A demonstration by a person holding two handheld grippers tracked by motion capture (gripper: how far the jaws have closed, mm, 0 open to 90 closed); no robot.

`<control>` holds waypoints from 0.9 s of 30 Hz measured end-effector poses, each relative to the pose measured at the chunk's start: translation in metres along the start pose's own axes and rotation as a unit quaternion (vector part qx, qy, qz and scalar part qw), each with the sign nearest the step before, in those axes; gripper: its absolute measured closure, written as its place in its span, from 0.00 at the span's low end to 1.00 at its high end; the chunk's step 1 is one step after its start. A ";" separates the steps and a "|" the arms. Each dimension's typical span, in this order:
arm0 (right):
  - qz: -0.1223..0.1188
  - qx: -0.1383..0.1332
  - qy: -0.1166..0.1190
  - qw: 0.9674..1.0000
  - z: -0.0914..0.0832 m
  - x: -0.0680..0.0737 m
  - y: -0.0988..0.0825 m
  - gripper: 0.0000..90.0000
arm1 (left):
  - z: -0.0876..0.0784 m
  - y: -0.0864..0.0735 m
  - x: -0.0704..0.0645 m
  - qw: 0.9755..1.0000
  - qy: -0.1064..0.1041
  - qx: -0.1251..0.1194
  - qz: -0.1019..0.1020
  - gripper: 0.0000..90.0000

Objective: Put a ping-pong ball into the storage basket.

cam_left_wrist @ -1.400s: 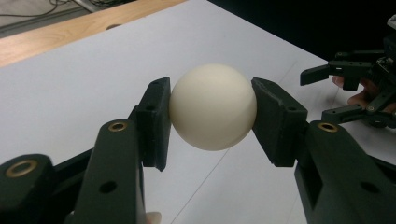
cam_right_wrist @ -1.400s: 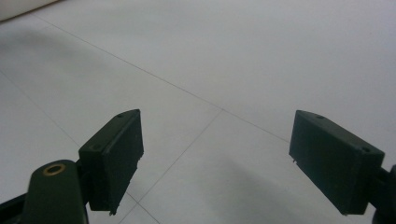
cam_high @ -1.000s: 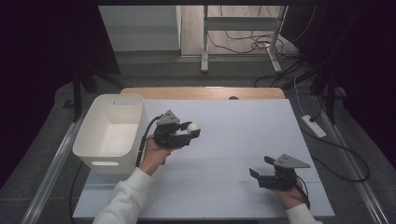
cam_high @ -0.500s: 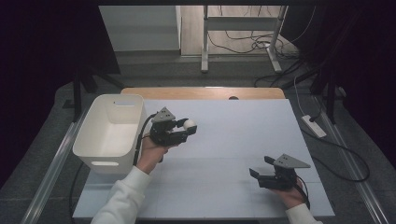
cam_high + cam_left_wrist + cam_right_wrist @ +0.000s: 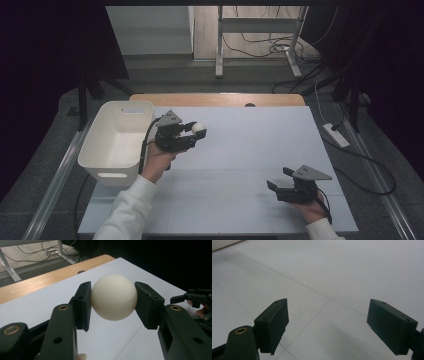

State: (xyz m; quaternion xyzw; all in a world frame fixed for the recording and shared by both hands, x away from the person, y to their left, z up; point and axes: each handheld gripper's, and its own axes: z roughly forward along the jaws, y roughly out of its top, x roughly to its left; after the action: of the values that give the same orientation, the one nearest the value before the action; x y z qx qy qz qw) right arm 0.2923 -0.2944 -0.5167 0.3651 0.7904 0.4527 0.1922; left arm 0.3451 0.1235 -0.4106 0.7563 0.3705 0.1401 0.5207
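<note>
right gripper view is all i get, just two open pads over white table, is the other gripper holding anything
Observer: Yes, the left gripper is shut on a cream ball, pinched from both sides.
Operator: is it on the table or lifted
Observer: In the high view the ball is held out sideways beyond the person's left hand; how high it sits above the table I cannot tell.
Operator: anywhere to drop it
Observer: A white bin stands on the table's left edge, just beside that hand, with nothing visible inside.
</note>
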 end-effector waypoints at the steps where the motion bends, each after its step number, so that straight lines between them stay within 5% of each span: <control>1: 0.000 0.000 0.000 1.000 0.000 0.000 0.000 0.19 | -0.001 0.000 0.001 1.000 0.002 -0.001 0.000 0.56; 27: 0.001 -0.001 0.001 1.000 0.000 0.000 0.000 0.19 | -0.022 0.003 0.017 0.999 0.033 -0.013 -0.013 0.56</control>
State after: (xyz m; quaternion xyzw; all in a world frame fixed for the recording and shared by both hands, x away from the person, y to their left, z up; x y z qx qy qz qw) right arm 0.2922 -0.2939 -0.5165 0.3649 0.7898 0.4543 0.1915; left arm 0.3451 0.1498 -0.4015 0.7394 0.3953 0.1627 0.5202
